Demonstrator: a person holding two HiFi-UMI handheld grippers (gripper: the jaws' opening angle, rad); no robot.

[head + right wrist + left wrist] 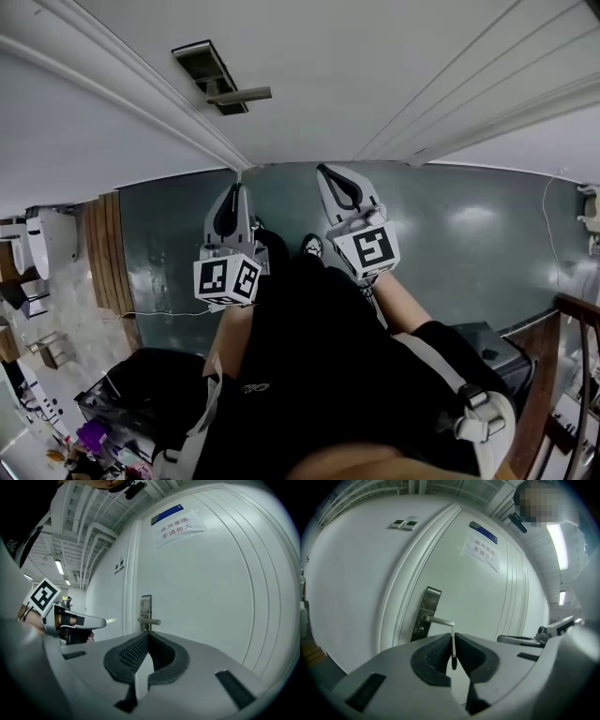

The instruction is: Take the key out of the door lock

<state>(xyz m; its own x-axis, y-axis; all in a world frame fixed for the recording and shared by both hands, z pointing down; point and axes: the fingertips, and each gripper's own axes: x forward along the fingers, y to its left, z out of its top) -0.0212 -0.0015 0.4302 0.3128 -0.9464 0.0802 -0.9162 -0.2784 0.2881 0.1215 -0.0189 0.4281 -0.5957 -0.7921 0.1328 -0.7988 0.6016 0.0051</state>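
The white door is closed, with a metal lock plate and lever handle at its left edge. My left gripper is shut on a thin metal key, held edge-on between the pads, well back from the lock. In the right gripper view the key's tip sticks out of the left gripper, left of the lock plate. My right gripper is shut with nothing in it, pointing at the handle from a distance. Both grippers, left and right, show in the head view.
A paper notice and a blue sign hang on the door. Two wall switches sit left of the frame. The head view shows dark green floor, a wooden railing at right and cluttered crates at lower left.
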